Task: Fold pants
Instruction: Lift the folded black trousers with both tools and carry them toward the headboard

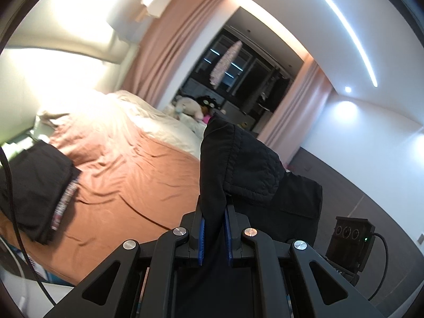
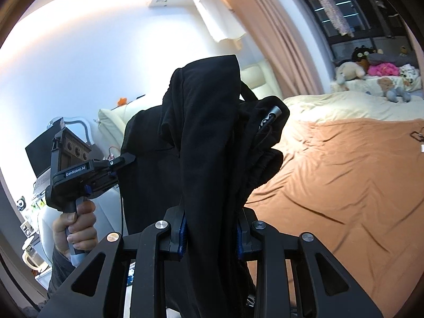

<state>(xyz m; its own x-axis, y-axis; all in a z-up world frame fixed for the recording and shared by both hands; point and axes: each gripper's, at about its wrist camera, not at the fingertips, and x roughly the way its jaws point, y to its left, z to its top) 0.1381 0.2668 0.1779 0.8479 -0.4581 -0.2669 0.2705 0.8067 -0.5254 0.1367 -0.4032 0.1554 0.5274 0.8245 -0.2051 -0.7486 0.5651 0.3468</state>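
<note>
Left gripper point(image 1: 213, 234) clamps black fabric pants point(image 1: 238, 164); right gripper point(image 2: 210, 234) clamps bunched waistband. Pants hang above orange-sheeted bed point(image 1: 127, 169), near its edge.

An orange sheet point(image 2: 344, 175) covers the bed, with a cream duvet point(image 2: 331, 106) at its far end. Plush toys point(image 2: 349, 71) lie by the dark window point(image 1: 238, 79). Pink curtains point(image 1: 169, 47) hang beside it. A laptop point(image 2: 39, 156), possibly, stands at left.
</note>
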